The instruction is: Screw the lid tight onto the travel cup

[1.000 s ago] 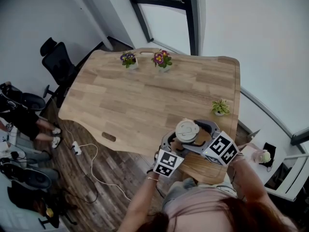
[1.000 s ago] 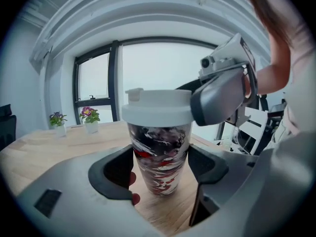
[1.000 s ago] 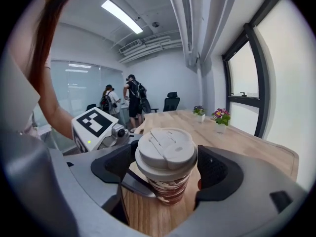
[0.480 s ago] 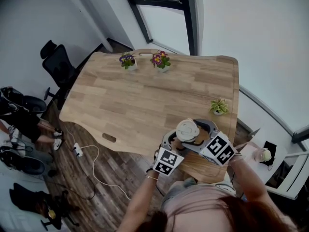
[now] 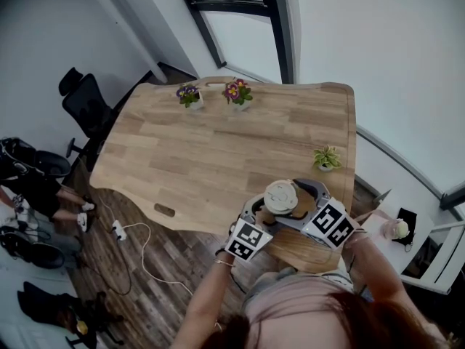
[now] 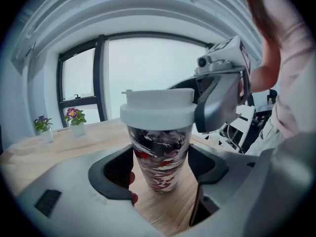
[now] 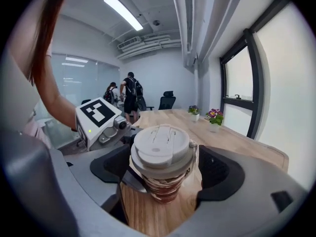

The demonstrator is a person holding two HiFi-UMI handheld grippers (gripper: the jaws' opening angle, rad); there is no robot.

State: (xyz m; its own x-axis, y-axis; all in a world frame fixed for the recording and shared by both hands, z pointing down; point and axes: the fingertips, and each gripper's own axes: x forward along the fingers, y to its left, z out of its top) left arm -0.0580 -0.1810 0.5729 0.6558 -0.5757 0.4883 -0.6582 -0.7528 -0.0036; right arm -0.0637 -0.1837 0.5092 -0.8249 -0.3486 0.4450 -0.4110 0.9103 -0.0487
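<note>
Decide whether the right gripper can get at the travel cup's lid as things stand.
Probably yes: the lid sits between the jaws of the right gripper, which seem to touch its rim. The left gripper grips the travel cup lower, on its body, leaving the lid free.

Your travel cup, marbled black, white and red, stands upright near the bench's front edge, white lid on top.

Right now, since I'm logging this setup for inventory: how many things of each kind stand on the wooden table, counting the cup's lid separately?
potted plants: 3
travel cup: 1
lid: 1
total: 5
</note>
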